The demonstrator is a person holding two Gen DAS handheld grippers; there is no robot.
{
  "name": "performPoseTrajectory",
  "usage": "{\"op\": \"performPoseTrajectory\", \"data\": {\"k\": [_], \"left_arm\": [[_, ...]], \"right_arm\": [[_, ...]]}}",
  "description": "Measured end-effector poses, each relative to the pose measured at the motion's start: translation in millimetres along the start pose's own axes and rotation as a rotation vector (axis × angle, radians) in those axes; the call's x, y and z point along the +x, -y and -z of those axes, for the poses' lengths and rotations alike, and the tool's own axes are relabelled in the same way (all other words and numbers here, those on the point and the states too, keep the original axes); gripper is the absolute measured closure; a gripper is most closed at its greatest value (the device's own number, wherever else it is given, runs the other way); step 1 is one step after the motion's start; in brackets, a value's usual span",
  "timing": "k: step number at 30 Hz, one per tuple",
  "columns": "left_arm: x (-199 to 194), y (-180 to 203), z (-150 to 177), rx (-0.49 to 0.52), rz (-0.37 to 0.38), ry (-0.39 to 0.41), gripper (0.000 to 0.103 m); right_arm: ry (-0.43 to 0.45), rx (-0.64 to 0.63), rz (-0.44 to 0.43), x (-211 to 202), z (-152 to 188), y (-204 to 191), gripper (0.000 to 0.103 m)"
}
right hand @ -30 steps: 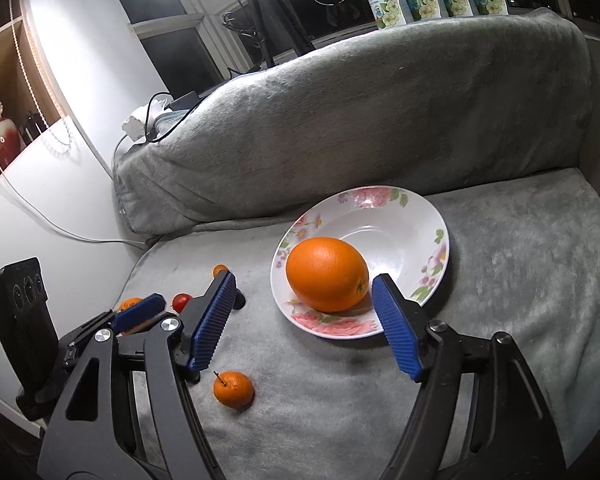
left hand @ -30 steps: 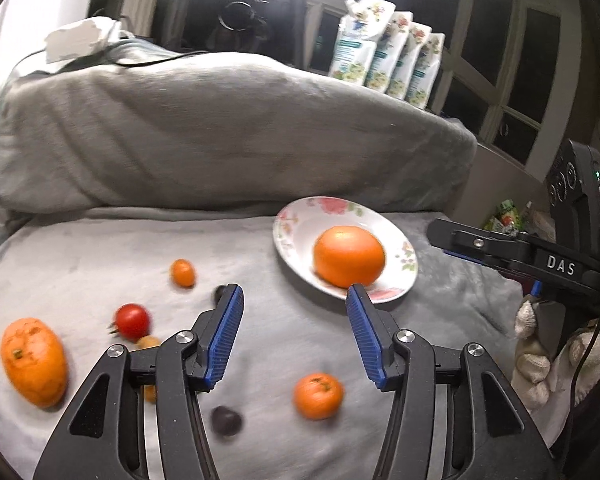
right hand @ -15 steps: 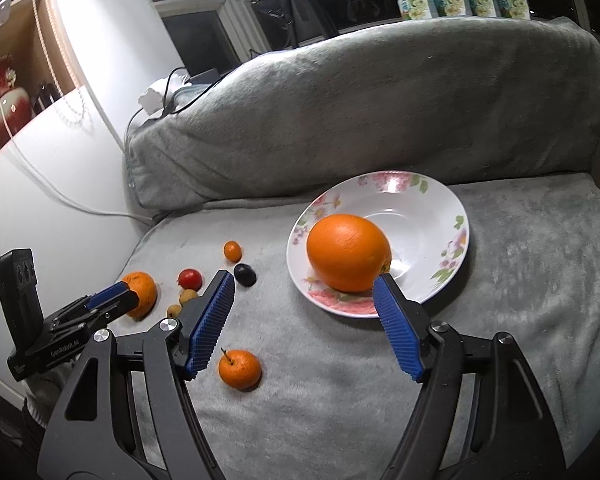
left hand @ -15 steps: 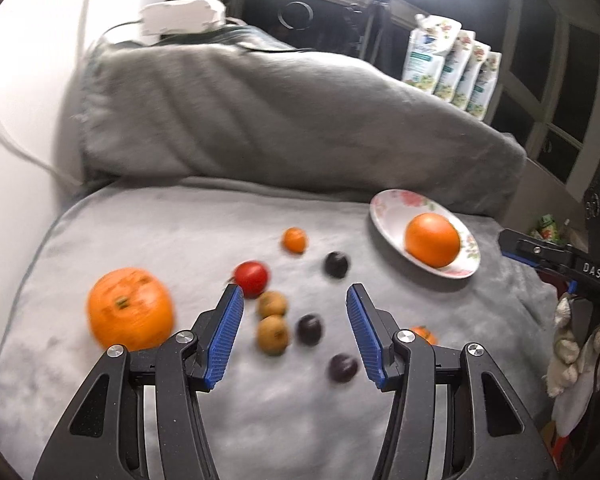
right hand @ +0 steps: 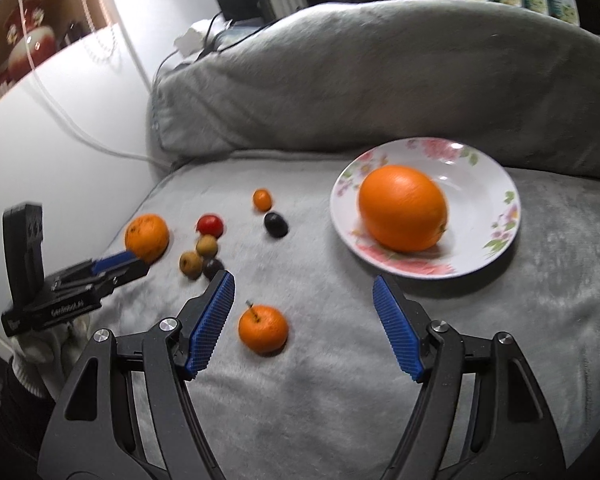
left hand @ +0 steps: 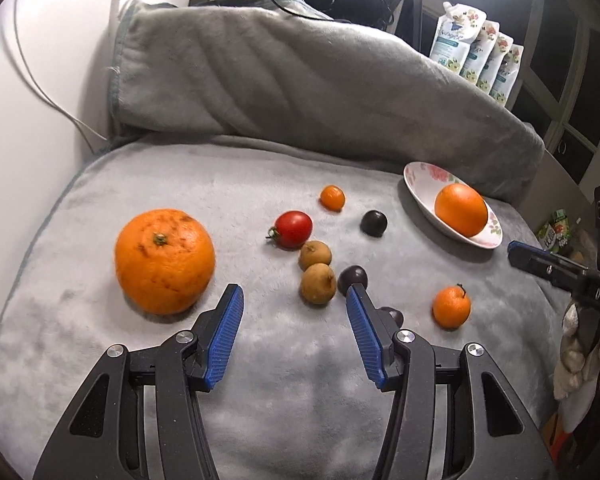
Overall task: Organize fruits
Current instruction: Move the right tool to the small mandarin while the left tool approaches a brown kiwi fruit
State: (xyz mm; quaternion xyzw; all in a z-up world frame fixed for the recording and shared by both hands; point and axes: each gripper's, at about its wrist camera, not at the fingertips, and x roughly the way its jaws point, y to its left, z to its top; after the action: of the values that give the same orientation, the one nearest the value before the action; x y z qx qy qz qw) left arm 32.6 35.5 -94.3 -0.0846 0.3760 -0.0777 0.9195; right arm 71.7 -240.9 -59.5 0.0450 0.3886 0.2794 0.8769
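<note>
Two grippers hanging open-jawed and empty over fruit on the grey blanket (left hand: 284,380).
Left gripper (left hand: 292,308) and right gripper (right hand: 302,300) nearest; small mandarin (right hand: 263,329) lying short of the plate (right hand: 496,196); big orange (right hand: 403,208) sitting on it.

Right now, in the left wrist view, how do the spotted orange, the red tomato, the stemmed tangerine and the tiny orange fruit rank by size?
1. Spotted orange, largest.
2-3. Red tomato and stemmed tangerine look alike; the tangerine is nearer, so unsure.
4. Tiny orange fruit, smallest.
</note>
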Motion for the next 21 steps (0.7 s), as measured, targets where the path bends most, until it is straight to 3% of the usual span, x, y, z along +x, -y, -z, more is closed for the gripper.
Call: {"op": "performPoseTrajectory", "data": {"k": [8, 10, 21], "left_arm": [[21, -1, -2, -0.031, 0.052, -0.051, 0.058], [25, -1, -3, -0.036, 0.062, -0.064, 0.060], [42, 1, -7, -0.026, 0.065, -0.098, 0.069]], "right_arm": [[-0.059, -0.050, -0.014, 16, 11, -12, 0.029], [-0.073, -0.059, -0.019, 20, 12, -15, 0.036], [-0.149, -0.107, -0.034, 45, 20, -27, 0.051]]}}
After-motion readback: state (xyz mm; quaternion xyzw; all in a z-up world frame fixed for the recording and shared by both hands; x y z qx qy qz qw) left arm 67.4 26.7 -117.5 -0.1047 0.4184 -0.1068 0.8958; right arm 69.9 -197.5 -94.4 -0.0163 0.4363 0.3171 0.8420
